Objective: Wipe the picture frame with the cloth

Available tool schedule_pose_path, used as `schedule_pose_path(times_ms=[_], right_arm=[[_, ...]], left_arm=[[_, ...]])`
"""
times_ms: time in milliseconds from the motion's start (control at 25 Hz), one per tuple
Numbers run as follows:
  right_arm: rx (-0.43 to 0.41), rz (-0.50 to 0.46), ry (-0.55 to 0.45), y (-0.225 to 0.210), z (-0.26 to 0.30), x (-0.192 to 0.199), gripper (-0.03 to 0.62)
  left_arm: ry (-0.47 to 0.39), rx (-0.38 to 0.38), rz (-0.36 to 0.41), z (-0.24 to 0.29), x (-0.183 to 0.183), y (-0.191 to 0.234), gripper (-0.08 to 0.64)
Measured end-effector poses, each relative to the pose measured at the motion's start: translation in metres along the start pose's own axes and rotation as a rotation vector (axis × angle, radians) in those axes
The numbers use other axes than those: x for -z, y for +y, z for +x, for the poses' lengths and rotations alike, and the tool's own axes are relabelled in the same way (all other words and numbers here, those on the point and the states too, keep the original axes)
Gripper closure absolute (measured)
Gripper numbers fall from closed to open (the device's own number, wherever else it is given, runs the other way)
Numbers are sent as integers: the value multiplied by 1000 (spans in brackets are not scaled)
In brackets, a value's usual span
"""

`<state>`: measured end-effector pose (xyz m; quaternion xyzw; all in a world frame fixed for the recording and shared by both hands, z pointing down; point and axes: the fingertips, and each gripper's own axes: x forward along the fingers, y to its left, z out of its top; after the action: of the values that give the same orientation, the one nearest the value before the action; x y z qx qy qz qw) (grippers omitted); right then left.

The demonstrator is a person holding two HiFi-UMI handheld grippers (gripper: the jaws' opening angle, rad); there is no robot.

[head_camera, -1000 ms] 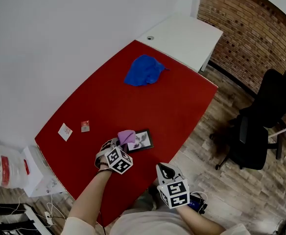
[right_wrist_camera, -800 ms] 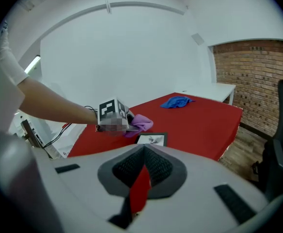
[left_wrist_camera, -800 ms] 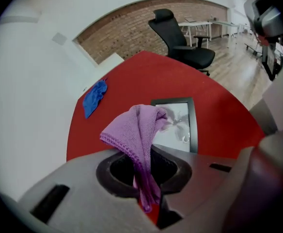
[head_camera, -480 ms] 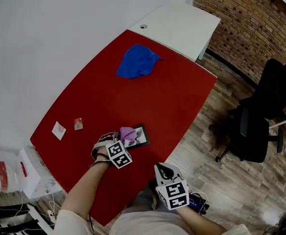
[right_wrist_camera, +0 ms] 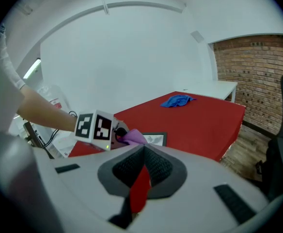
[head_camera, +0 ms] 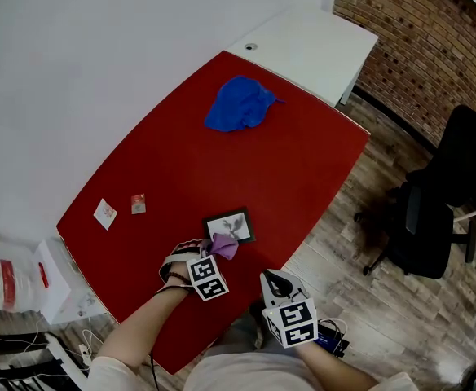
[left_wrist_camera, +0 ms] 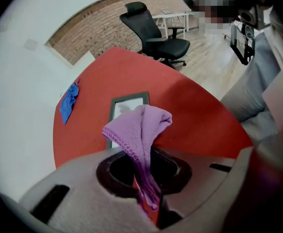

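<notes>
The picture frame (head_camera: 229, 226) lies flat near the front edge of the red table (head_camera: 181, 161), black-rimmed with a pale print. My left gripper (head_camera: 220, 252) is shut on a bunched purple cloth (head_camera: 225, 246), which is at the frame's near edge. In the left gripper view the purple cloth (left_wrist_camera: 140, 130) stands up out of the shut jaws and hides part of the frame (left_wrist_camera: 127, 108) behind it. My right gripper (head_camera: 275, 283) hangs off the table's front edge, shut and holding nothing. From the right gripper view I see the cloth (right_wrist_camera: 132, 137) and the frame (right_wrist_camera: 155, 139).
A crumpled blue cloth (head_camera: 240, 104) lies at the table's far end. Two small cards (head_camera: 107, 214) rest near the left edge. A white desk (head_camera: 311, 51) adjoins the far end, a black office chair (head_camera: 442, 210) stands on the wood floor at right, and a white box (head_camera: 14, 279) is at left.
My left gripper has drawn the purple cloth back off the frame's top toward its near edge, so the print is now uncovered. The right gripper has stayed in place.
</notes>
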<state>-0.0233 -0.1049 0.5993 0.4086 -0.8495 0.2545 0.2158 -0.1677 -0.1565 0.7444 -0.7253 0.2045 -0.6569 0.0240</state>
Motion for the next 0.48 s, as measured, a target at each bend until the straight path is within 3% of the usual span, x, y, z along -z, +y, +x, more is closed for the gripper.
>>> schedule_pose_path(times_ms=[80, 280, 480], right_arm=[[3, 4, 4, 1, -2, 3, 588], [28, 24, 11, -5, -13, 12, 588], [51, 45, 11, -14, -23, 18, 588]], left_arm=[[3, -15, -30, 4, -1, 26, 506], [51, -66, -1, 21, -10, 91, 506], [82, -59, 24, 34, -16, 92, 506]])
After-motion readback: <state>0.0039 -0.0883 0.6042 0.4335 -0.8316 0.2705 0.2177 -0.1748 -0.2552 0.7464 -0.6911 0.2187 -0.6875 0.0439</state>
